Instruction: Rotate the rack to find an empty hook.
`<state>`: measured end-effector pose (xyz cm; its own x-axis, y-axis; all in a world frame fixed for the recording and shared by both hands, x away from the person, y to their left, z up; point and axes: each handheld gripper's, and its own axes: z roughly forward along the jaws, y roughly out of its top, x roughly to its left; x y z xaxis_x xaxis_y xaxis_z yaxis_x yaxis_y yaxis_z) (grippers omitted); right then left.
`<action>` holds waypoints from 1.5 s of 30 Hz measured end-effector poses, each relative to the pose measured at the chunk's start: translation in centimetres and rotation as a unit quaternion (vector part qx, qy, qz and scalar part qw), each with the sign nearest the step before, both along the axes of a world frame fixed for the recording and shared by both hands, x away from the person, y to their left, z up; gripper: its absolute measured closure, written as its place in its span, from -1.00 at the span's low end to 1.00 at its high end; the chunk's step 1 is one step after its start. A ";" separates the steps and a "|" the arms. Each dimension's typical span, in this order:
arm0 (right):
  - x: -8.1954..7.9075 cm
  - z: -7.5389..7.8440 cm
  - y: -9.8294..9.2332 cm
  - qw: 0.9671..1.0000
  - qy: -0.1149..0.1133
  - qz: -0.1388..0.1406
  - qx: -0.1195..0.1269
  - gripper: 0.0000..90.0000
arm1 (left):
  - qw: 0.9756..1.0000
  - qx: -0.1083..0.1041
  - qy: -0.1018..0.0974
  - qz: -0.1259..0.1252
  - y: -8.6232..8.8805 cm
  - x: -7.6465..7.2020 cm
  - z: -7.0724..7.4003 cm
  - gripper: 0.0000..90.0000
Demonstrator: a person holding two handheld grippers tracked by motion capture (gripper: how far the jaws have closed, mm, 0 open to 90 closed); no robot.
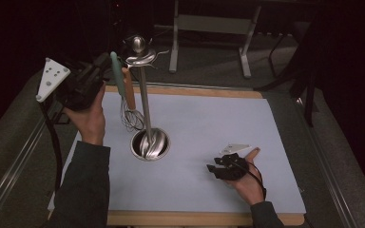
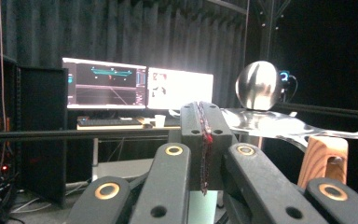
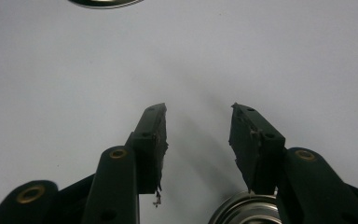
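Resting near the front edge of the table (image 1: 266, 118), the right tongs (image 1: 212, 168) lie low over the pale mat (image 1: 209, 123) with their jaws standing well apart and nothing between them; in the right gripper view the same tongs (image 3: 198, 133) frame bare mat. Just beyond, toward the middle of the mat, stands a steel utensil stand (image 1: 145, 95): a round dished base (image 1: 150, 143), an upright rod, a hooked arm plate (image 1: 141, 58) and a ball finial (image 1: 138, 44) at the top. A whisk (image 1: 126, 92) with a teal handle and a wooden-handled utensil (image 1: 129, 90) hang side by side from the left of the arm plate, the whisk's wire head just above the base. Farther back and to the left, the left tongs (image 1: 105, 61) are raised to the level of the teal handle's top end; in the left gripper view these tongs (image 2: 204, 122) are pressed together on nothing, with the finial and the wooden handle's top to their right. Monitors (image 2: 137, 88) glow in the far background.
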<state>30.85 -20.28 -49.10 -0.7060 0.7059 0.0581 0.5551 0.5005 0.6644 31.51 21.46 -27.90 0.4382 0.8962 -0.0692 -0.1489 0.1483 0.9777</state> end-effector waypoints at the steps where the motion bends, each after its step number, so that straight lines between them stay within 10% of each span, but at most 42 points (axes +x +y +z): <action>1: 0.0 0.0 0.0 1.000 0.001 0.000 0.000 0.23 | 1.000 0.000 0.001 0.002 0.0 0.1 0.0 1.00; 45: 0.0 0.1 -0.6 1.000 -0.001 -0.010 0.007 0.23 | 1.000 -0.001 0.025 0.017 1.3 0.6 -0.8 0.98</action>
